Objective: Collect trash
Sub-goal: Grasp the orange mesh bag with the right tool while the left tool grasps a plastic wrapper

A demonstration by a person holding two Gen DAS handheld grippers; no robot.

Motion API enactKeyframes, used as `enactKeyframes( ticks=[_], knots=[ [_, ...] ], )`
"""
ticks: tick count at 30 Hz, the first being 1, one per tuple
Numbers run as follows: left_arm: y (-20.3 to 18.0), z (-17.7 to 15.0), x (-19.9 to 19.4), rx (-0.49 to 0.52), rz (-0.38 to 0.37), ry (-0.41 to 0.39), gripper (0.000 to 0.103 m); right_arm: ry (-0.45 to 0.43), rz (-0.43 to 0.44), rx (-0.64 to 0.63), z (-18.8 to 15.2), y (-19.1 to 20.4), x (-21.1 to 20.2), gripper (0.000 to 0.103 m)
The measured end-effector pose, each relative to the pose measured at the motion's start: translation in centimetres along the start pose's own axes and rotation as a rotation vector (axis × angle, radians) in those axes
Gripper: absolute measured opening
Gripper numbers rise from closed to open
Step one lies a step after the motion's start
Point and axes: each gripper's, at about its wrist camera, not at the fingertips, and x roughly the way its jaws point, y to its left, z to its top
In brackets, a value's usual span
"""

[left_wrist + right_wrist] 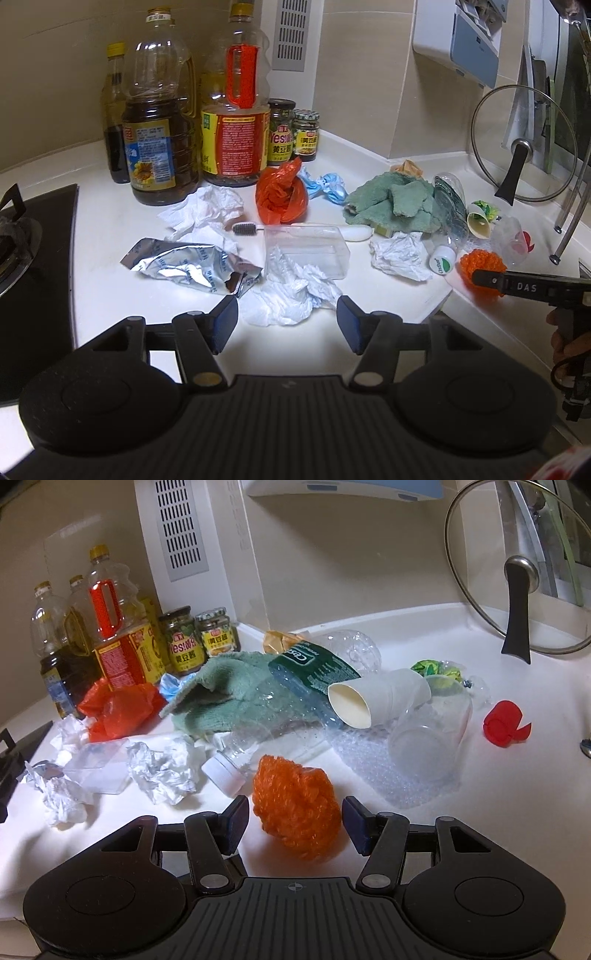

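Trash lies across a white counter. My left gripper is open, its fingers on either side of the near edge of a crumpled white tissue. Beside that lie a silver foil packet, a clear plastic box and an orange plastic bag. My right gripper is open around an orange mesh scrubber, which also shows in the left wrist view. Behind the scrubber lie a crushed clear bottle, a paper cup, a clear plastic cup and a red cap.
Oil bottles and sauce jars stand at the back left. A black stove is on the left. A green cloth lies mid-counter. A glass pot lid leans at the back right.
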Motion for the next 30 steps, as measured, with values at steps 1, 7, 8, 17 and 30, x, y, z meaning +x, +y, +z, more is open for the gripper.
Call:
enactKeyframes(
  ticks=[1,7,8,17,30],
  knots=[
    [-0.1,0.1,0.1,0.004,-0.002,-0.001,0.058,-0.002,-0.006,-0.006,0.0,0.0,0.0,0.044],
    [-0.6,0.2,1.8,0.029,-0.007,0.011,0.060,-0.036,-0.024,-0.012,0.2,0.2,-0.9,0.032],
    [-0.6,0.2,2.1,0.032,-0.006,0.013,0.060,-0.036,-0.024,-0.007,0.3,0.1,-1.1,0.032],
    [-1.6,0.5,5.3,0.062,-0.005,0.026,0.067,-0.042,-0.050,0.050,0.4,-0.3,-2.7,0.032],
    [-2.2,0.4,8.1,0.145,-0.005,0.027,0.042,-0.038,-0.097,0.116,-1.0,0.3,-5.1,0.032]
  ],
)
